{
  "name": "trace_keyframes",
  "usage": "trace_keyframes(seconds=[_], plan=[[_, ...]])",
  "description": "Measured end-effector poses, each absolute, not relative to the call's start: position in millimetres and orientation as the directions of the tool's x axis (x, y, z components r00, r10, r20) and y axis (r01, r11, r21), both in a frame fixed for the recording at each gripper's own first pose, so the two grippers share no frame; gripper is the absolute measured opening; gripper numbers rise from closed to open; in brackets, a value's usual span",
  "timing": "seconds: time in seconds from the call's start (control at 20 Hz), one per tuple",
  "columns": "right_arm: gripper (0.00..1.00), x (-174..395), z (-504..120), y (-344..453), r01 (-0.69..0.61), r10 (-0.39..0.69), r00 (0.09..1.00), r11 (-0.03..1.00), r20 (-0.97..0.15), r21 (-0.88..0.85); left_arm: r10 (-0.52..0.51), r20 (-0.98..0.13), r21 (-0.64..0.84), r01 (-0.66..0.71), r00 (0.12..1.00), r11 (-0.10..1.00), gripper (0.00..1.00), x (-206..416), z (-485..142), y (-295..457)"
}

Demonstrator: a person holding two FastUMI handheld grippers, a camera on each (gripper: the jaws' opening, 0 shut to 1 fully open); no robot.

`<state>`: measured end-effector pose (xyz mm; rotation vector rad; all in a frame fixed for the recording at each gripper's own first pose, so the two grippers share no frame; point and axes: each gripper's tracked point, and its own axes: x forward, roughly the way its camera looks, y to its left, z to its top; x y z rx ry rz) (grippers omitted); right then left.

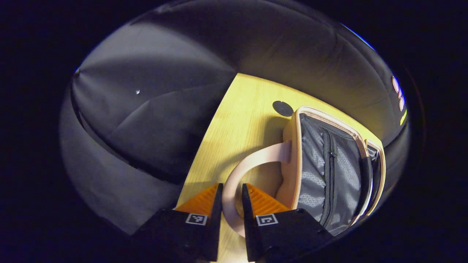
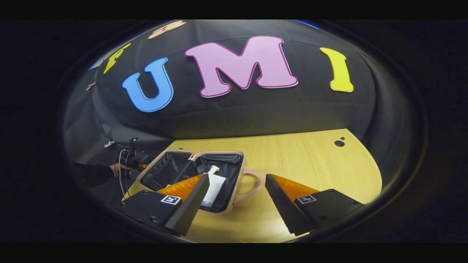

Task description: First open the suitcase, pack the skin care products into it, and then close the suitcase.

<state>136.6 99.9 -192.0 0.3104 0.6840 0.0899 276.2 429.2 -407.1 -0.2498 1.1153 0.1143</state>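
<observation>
Pinching the bendy handle [image 1: 234,179] of the open suitcase [image 2: 204,175] on the table [image 2: 292,153], the left gripper [image 1: 231,199] fingers have the best grab spot for its light lid, while the right gripper [image 2: 237,199] fingers gape wide.

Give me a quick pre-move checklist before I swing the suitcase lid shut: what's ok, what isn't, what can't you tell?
1. Skin care tube inside the open suitcase: ok, it lies in the lined half.
2. Left gripper on the handle: cannot tell; the handle loop runs between its fingers, but contact is unclear.
3. Right gripper free: ok, jaws wide apart above the table, holding nothing.
4. Other products left outside: ok on the visible table; the rest is out of view.
5. Tube clear of the rim: cannot tell; the right gripper's finger hides its lower end.
6. Lid path: ok, the zippered mesh panel looks flat.
</observation>
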Motion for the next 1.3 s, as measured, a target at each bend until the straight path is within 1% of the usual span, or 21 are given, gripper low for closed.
trace_keyframes(seconds=[0.05, 0.1, 0.15, 0.2, 0.25, 0.4, 0.45, 0.5, 0.55, 0.75, 0.95, 1.15, 1.3], plan=[[0.98, 134, -194, 99, 0.022, 0.182, 0.771, 0.950, -0.610, 0.311, -0.037, -0.894, -0.154, -0.227, 0.447, 0.962, 0.23, 277, -405, 427], [0.98, 133, -196, 98, 0.022, 0.177, 0.770, 0.953, -0.613, 0.303, -0.039, -0.891, -0.162, -0.238, 0.452, 0.958, 0.25, 277, -405, 427], [0.98, 133, -197, 96, 0.020, 0.172, 0.770, 0.956, -0.614, 0.293, -0.031, -0.890, -0.160, -0.249, 0.455, 0.955, 0.24, 277, -404, 428], [0.98, 134, -196, 95, 0.017, 0.166, 0.775, 0.959, -0.609, 0.283, -0.020, -0.886, -0.154, -0.253, 0.463, 0.955, 0.15, 280, -401, 428], [0.98, 134, -195, 94, 0.016, 0.162, 0.777, 0.961, -0.609, 0.276, -0.011, -0.878, -0.147, -0.247, 0.479, 0.958, 0.19, 281, -398, 429], [0.98, 135, -190, 99, 0.013, 0.170, 0.782, 0.957, -0.600, 0.288, 0.000, -0.848, -0.141, -0.226, 0.530, 0.964, 0.15, 288, -371, 427], [0.98, 135, -190, 101, 0.010, 0.175, 0.783, 0.956, -0.597, 0.293, 0.002, -0.839, -0.136, -0.214, 0.545, 0.967, 0.19, 288, -359, 426], [0.98, 134, -188, 103, 0.004, 0.182, 0.784, 0.954, -0.593, 0.299, 0.006, -0.830, -0.128, -0.202, 0.557, 0.971, 0.13, 289, -348, 426], [0.97, 133, -186, 105, -0.002, 0.189, 0.785, 0.953, -0.590, 0.302, 0.009, -0.818, -0.124, -0.192, 0.576, 0.973, 0.12, 289, -335, 423], [0.98, 128, -176, 107, -0.026, 0.208, 0.796, 0.950, -0.569, 0.312, -0.001, -0.762, -0.139, -0.163, 0.647, 0.977, 0.10, 297, -258, 408], [0.98, 121, -160, 95, -0.022, 0.200, 0.821, 0.947, -0.535, 0.321, -0.055, -0.700, -0.164, -0.085, 0.712, 0.983, 0.10, 299, -166, 360], [0.98, 111, -150, 61, 0.019, 0.139, 0.850, 0.956, -0.508, 0.293, -0.106, -0.652, -0.141, 0.017, 0.751, 0.990, 0.10, 300, -86, 289], [0.98, 103, -144, 28, 0.075, 0.077, 0.863, 0.958, -0.500, 0.277, -0.161, -0.619, -0.176, 0.064, 0.769, 0.982, 0.10, 293, -47, 239]])
